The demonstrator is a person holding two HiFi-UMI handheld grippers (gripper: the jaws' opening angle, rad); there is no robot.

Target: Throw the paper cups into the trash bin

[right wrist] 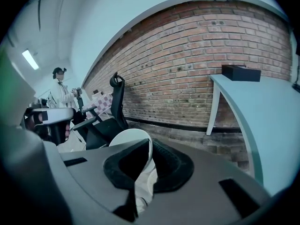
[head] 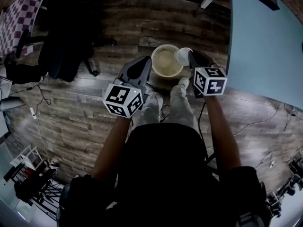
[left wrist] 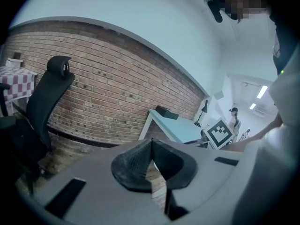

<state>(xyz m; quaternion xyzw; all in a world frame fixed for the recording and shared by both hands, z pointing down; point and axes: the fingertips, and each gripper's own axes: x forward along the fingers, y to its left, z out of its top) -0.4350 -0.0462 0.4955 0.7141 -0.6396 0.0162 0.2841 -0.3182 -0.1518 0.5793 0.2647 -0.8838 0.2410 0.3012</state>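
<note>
A white paper cup (head: 182,56) hangs over the right rim of the round cream trash bin (head: 157,56), which stands on the wooden floor in front of my feet. My right gripper (head: 191,56) is shut on the cup's wall. In the right gripper view the cup (right wrist: 133,137) shows its rim pinched between the dark pads of that gripper (right wrist: 149,159). My left gripper (head: 143,64) hovers at the bin's left side, shut, with nothing in it. The left gripper (left wrist: 151,146) has its pads meeting in its own view.
A light blue table (head: 265,41) runs along the right, with a black box (right wrist: 240,72) on it. A black office chair (head: 66,46) stands at the left, near a checked cloth (head: 19,18). Cables (head: 40,96) lie on the floor. A person (right wrist: 60,92) stands far off.
</note>
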